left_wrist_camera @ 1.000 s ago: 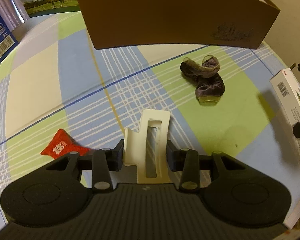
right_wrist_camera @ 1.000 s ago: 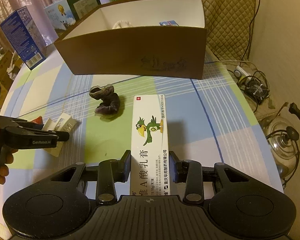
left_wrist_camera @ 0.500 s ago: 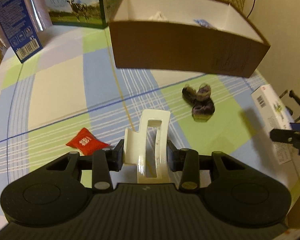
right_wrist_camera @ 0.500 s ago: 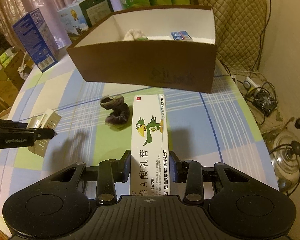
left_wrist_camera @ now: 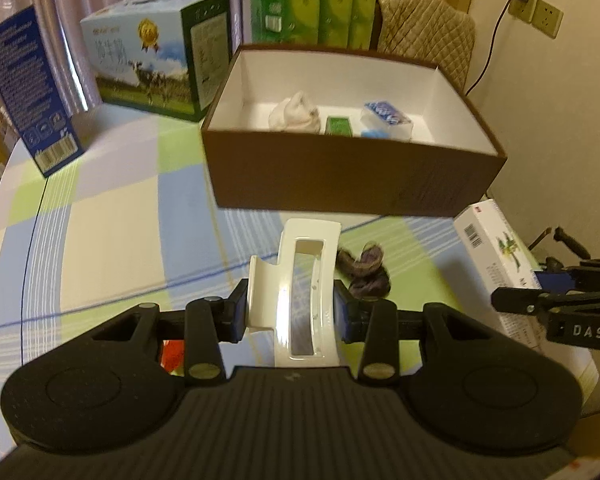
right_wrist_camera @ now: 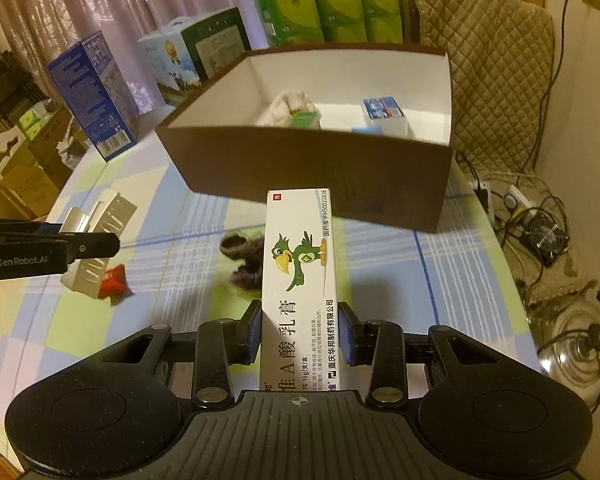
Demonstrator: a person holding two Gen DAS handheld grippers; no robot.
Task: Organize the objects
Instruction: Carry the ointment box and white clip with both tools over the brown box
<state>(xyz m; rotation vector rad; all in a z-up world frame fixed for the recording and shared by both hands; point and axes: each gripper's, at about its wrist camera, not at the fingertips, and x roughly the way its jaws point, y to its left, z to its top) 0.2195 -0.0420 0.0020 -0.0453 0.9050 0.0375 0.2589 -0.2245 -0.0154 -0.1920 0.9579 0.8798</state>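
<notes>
Leftmost, the left gripper (left_wrist_camera: 290, 310) has its jaws clamped on a white hair claw (left_wrist_camera: 296, 280), held above the checked tablecloth (left_wrist_camera: 112, 236) — the brown box (left_wrist_camera: 352, 176) stands open ahead. Rightward, the right gripper (right_wrist_camera: 299, 334) pinches a white ointment carton (right_wrist_camera: 299, 272) — aimed at that box.

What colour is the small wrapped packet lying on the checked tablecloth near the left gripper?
Red; the small wrapped packet shows best in the right wrist view.
</notes>
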